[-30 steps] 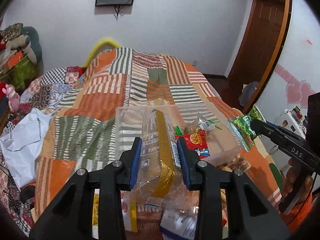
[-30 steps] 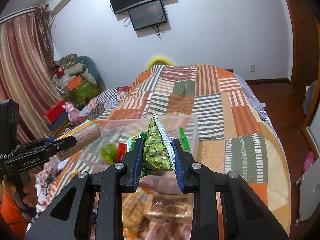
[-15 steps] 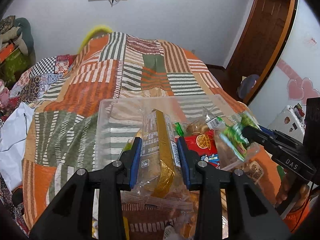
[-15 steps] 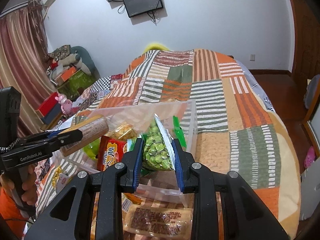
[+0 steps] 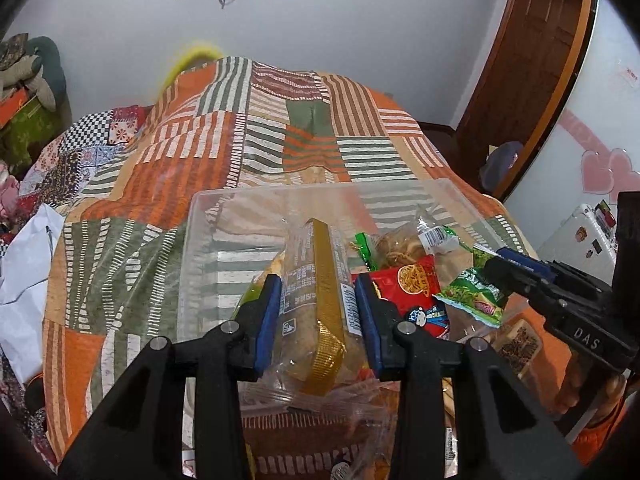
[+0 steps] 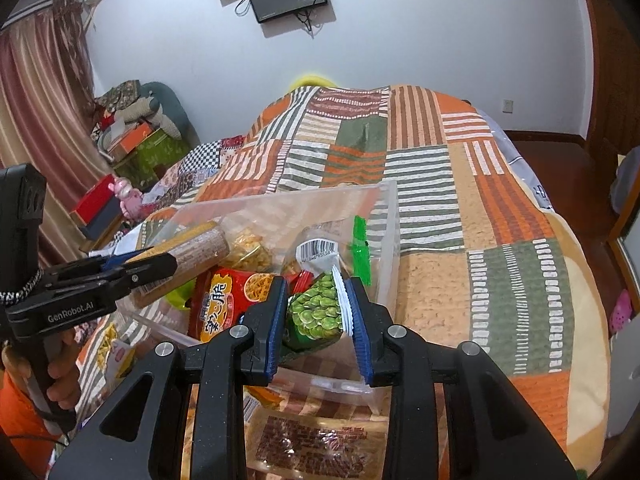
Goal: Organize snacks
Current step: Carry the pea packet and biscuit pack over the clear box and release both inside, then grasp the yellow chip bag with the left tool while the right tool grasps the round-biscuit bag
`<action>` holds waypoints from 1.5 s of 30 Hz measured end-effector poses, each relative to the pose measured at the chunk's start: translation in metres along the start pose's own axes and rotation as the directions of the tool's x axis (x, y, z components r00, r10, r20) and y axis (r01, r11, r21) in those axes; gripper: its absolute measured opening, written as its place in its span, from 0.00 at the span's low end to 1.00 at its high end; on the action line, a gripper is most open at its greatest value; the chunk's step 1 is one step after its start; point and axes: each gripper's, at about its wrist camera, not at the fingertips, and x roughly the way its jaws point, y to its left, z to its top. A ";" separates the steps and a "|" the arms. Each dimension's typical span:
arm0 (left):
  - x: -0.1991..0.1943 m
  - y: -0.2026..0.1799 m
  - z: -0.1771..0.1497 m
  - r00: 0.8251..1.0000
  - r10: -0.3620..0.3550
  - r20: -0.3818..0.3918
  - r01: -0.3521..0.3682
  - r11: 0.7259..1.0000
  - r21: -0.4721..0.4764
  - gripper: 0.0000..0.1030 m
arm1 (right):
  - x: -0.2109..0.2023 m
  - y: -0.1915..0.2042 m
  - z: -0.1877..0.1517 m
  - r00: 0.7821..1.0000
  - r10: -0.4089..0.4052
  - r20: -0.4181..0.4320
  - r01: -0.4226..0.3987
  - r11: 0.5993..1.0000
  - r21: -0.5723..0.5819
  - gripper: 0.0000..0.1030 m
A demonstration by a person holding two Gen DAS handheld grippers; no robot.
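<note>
A clear plastic bin (image 5: 312,190) lies on the bed with several snack packets in it. Over its near left part, my left gripper (image 5: 316,300) is shut on a long clear-wrapped biscuit packet (image 5: 320,256) with a gold strip. The right wrist view shows that packet (image 6: 200,246) sticking out of the left gripper (image 6: 168,260) above the bin (image 6: 304,196). My right gripper (image 6: 316,312) has a green pea packet (image 6: 312,320) between its pads; its jaws are opening, though the pads still touch the packet. In the bin lies a red noodle packet (image 6: 228,300).
The bin rests on an orange and green patchwork quilt (image 6: 440,184). Loose snack packets lie on its near side, one a brown packet (image 6: 312,444). A green clip (image 6: 360,252) sits inside the bin's right wall. White cloth (image 5: 20,272) lies to the left.
Both grippers have sunk toward the bin with their packets. The green pea packet now hangs over the bin's right end, and the biscuit packet sits lower over its left part.
</note>
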 end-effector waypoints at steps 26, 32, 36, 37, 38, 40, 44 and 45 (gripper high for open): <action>-0.095 -0.009 -0.030 0.990 0.094 0.109 -0.096 0.995 0.016 0.67 | -0.057 0.031 -0.009 0.998 0.008 0.066 -0.003 0.998 -0.069 0.47; -0.118 -0.005 -0.049 0.986 0.124 0.115 -0.126 0.992 0.011 0.78 | -0.066 0.040 -0.019 0.998 0.016 0.059 -0.011 0.996 -0.084 0.48; -0.126 0.004 -0.062 0.983 0.152 0.103 -0.153 0.988 0.002 0.80 | -0.068 0.046 -0.027 0.999 0.025 0.046 -0.021 0.995 -0.094 0.49; -0.127 0.006 -0.066 0.983 0.157 0.094 -0.158 0.987 -0.003 0.80 | -0.067 0.048 -0.029 0.999 0.027 0.041 -0.023 0.995 -0.096 0.53; -0.127 0.009 -0.069 0.983 0.161 0.085 -0.161 0.987 -0.007 0.80 | -0.068 0.049 -0.031 0.999 0.028 0.041 -0.024 0.995 -0.096 0.57; -0.127 0.015 -0.074 0.983 0.170 0.068 -0.169 0.985 -0.016 0.80 | -0.068 0.052 -0.035 0.999 0.022 0.045 -0.017 0.995 -0.099 0.60; -0.124 0.028 -0.089 0.983 0.182 0.029 -0.181 0.983 -0.035 0.81 | -0.065 0.057 -0.043 1.000 0.016 0.027 -0.013 0.995 -0.104 0.61; -0.122 0.032 -0.093 0.982 0.186 0.018 -0.185 0.982 -0.041 0.82 | -0.063 0.058 -0.046 1.000 0.018 0.018 -0.016 0.995 -0.102 0.61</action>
